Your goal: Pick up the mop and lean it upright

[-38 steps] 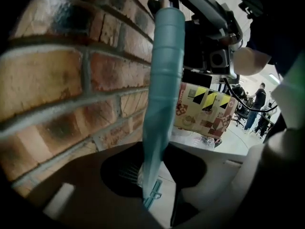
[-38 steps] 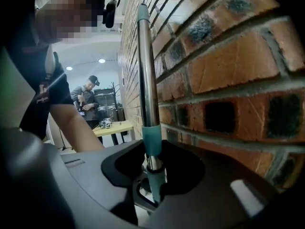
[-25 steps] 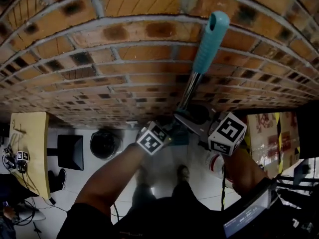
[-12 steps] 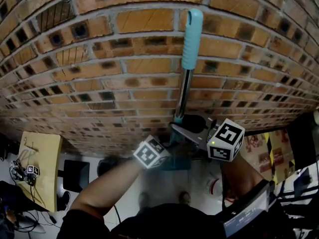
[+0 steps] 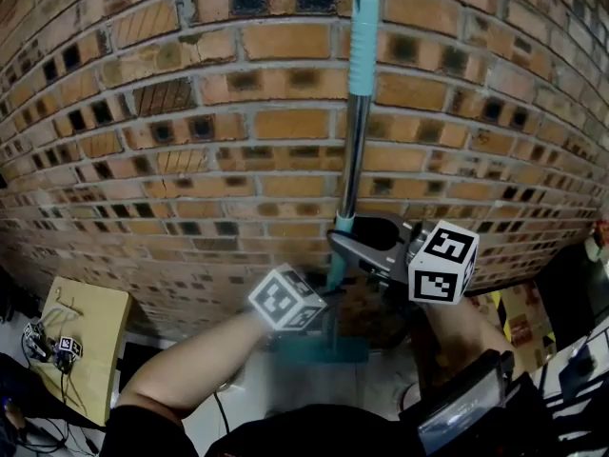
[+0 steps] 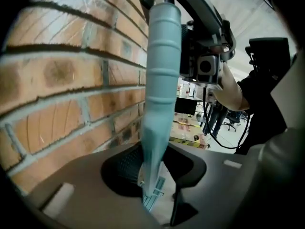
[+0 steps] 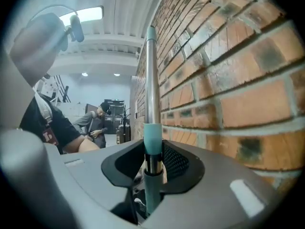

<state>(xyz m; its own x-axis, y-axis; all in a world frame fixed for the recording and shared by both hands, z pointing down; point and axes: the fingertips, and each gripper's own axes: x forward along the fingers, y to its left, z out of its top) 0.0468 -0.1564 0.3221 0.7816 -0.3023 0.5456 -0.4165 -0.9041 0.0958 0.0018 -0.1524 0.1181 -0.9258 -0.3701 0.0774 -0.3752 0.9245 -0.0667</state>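
Note:
The mop stands nearly upright against the brick wall [image 5: 190, 131]. Its teal hand grip [image 5: 363, 46] is at the top, the metal pole [image 5: 354, 160] runs down from it, and the teal mop head [image 5: 319, 350] shows blurred near the floor. My right gripper [image 5: 366, 246] is shut on the pole at a teal collar [image 7: 152, 137], with the pole [image 7: 151, 80] rising close along the bricks. Lower down, my left gripper [image 5: 324, 293] is shut on the mop's thick teal lower section [image 6: 162, 80]. The right gripper [image 6: 205, 32] shows above it in the left gripper view.
The brick wall [image 7: 228, 80] fills the space right behind the mop. A wooden table [image 5: 90, 341] with small parts stands at lower left. Cartons [image 6: 188, 130] lie on the floor farther off, and a person [image 7: 97, 120] stands in the background.
The mop handle has swung from leaning right to nearly vertical against the wall. Both grippers kept their hold and rose slightly; the head view has tilted up the wall.

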